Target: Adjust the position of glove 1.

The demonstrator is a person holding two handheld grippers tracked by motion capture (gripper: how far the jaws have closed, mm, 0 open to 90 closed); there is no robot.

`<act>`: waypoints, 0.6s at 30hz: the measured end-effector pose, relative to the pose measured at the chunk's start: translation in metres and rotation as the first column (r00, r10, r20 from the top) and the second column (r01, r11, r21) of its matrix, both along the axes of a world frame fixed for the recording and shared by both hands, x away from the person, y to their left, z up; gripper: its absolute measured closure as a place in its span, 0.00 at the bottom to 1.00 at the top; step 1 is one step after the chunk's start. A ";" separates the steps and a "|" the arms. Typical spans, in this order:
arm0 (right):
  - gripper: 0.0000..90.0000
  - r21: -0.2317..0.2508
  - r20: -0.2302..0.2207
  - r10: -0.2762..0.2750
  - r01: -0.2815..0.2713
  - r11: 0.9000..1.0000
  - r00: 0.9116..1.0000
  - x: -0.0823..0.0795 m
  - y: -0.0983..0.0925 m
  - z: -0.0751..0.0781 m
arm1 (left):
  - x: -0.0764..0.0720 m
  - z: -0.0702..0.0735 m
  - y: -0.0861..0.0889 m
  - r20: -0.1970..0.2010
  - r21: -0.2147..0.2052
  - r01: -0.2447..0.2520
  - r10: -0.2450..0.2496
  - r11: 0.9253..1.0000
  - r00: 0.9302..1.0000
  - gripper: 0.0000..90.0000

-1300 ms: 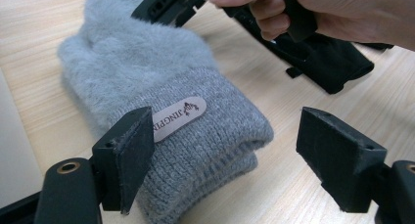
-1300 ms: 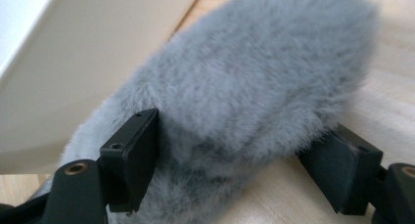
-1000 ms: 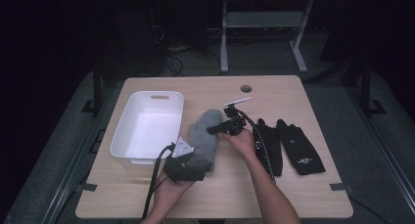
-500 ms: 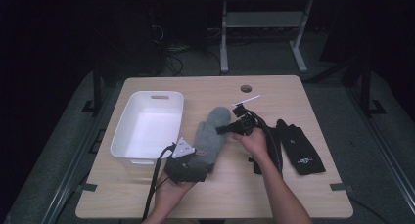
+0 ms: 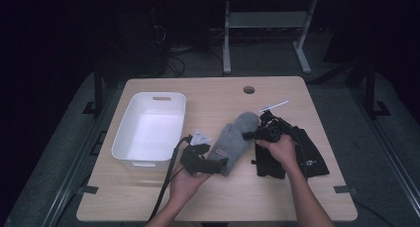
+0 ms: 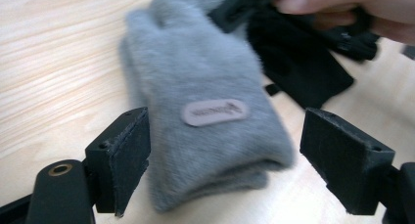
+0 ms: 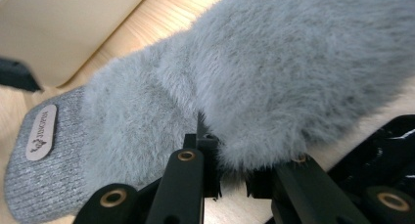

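A grey fuzzy mitten [image 5: 233, 140] lies on the wooden table, cuff toward me and tip away. In the right gripper view my right gripper [image 7: 230, 180] is shut on the furry edge of the mitten [image 7: 274, 72]; its jaws have just closed on it. In the high view that right gripper [image 5: 250, 134] is at the mitten's right side. My left gripper [image 5: 218, 165] is at the cuff. In the left gripper view the left gripper [image 6: 225, 160] stands open, with the mitten's cuff [image 6: 215, 87] and its label [image 6: 214, 111] between the jaws.
Black gloves [image 5: 307, 155] lie to the right, under my right hand. A white bin [image 5: 130, 138] stands at the left of the table. A round hole [image 5: 249, 89] is in the tabletop near the far edge.
Both hands and the grey mitten have shifted to the right, toward the black gloves. The right hand now rests over the gloves.
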State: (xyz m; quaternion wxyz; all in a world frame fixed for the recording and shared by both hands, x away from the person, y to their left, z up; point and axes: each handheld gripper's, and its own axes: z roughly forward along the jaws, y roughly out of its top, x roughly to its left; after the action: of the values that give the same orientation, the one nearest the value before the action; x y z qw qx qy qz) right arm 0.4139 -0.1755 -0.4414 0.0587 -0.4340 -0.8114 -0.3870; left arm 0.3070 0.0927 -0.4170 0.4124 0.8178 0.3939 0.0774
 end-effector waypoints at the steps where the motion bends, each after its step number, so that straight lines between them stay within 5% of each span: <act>1: 0.88 -0.005 0.006 0.003 -0.003 1.000 1.000 0.000 0.000 0.000 | 0.000 0.000 0.000 0.000 0.000 0.000 0.000 1.000 1.000 0.21; 4: 0.88 -0.019 0.017 0.008 -0.008 1.000 1.000 0.000 0.000 0.000 | 0.013 -0.007 0.003 -0.097 -0.027 -0.016 0.013 0.999 0.995 0.21; 6: 0.88 -0.017 0.020 0.006 -0.006 1.000 1.000 0.000 0.001 -0.002 | 0.025 -0.014 0.008 -0.212 -0.107 -0.042 0.018 0.993 0.977 0.22; 7: 0.88 -0.017 0.020 0.006 -0.006 1.000 1.000 0.000 0.001 -0.002 | 0.025 -0.014 0.008 -0.212 -0.107 -0.042 0.018 0.993 0.977 0.23; 10: 0.88 -0.013 0.033 0.005 -0.004 1.000 0.999 -0.003 0.000 -0.005 | 0.034 -0.021 0.012 -0.300 -0.137 -0.058 0.014 0.989 0.954 0.23; 11: 0.88 -0.013 0.033 0.005 -0.004 1.000 0.999 -0.003 0.000 -0.005 | 0.034 -0.021 0.012 -0.300 -0.137 -0.058 0.014 0.989 0.954 0.23; 16: 0.88 -0.005 0.037 -0.001 0.001 1.000 0.999 -0.006 -0.003 -0.009 | 0.039 -0.031 0.008 -0.381 -0.129 -0.066 0.012 0.989 0.924 0.21; 18: 0.88 -0.004 0.038 -0.002 0.002 1.000 0.999 -0.006 -0.003 -0.009 | 0.039 -0.032 0.008 -0.387 -0.129 -0.063 0.008 0.990 0.922 0.24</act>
State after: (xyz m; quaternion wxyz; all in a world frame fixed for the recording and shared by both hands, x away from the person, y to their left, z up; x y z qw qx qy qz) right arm 0.4080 -0.1788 -0.4502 0.0419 -0.4275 -0.8128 -0.3935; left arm 0.3464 0.1010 -0.4487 0.3814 0.7790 0.4864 -0.1052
